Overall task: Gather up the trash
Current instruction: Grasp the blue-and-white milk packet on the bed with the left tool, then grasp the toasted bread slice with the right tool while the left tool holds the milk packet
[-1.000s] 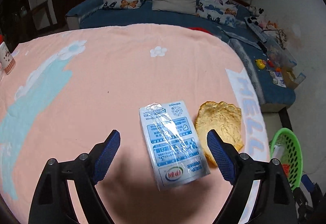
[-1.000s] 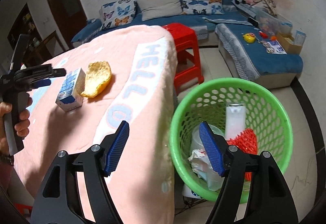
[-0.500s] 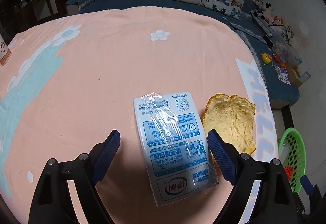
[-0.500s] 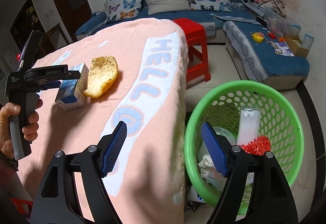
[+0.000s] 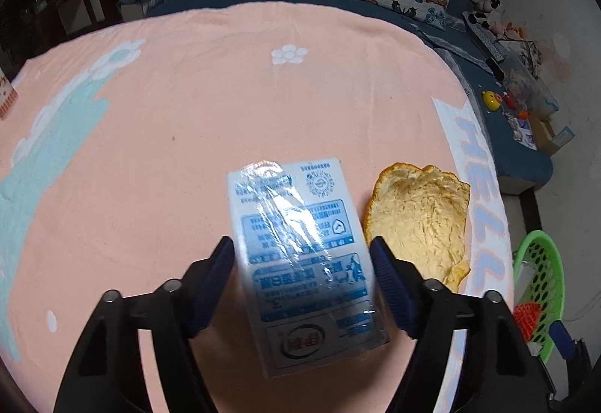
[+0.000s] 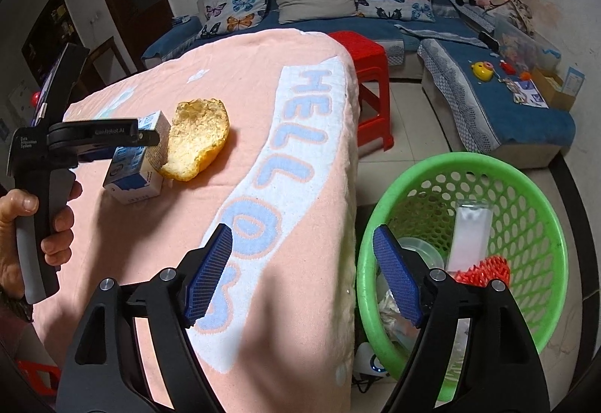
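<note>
One blue-and-white milk carton [image 5: 300, 255], plastic-wrapped

In the left wrist view, the black left gripper [image 5: 302, 281] covers both side faces of the blue-and-white milk carton [image 5: 300, 255]; pad contact cannot be confirmed. The small print on the carton is unreadable. The green plastic mesh basket [image 5: 541, 285] is partly behind the gripper frame. In the right wrist view, the right gripper [image 6: 302, 277] hides part of the basket contents
</note>
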Available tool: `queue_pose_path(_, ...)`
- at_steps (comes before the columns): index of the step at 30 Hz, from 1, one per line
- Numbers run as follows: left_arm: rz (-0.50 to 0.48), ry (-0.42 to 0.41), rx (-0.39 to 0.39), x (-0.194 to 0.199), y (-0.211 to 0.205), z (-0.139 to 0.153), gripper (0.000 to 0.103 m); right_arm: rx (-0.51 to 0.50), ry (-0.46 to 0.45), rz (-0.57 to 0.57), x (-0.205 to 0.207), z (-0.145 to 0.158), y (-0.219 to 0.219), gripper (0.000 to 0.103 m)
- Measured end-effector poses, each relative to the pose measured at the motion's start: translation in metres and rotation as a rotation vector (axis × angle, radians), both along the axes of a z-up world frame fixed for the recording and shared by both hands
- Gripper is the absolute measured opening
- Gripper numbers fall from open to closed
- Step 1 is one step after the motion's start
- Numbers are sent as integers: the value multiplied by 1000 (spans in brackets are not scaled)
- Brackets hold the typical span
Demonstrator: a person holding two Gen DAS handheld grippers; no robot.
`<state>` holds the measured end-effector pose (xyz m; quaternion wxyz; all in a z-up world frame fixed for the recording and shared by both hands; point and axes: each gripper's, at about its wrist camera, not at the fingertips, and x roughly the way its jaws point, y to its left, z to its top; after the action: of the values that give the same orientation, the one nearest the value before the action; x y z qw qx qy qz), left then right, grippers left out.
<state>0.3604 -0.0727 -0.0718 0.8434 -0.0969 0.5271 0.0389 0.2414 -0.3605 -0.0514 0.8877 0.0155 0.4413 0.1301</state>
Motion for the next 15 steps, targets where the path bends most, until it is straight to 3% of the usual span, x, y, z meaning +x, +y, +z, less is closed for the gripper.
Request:
queue_pose_path(8, -16, -24, 20, -12, 11, 8, 66, 5, 3, 16, 2, 0, 9, 79)
queue_pose_path(15, -32, -58, 42, -30, 44, 23, 66, 32, 11, 65, 18, 2, 45, 85)
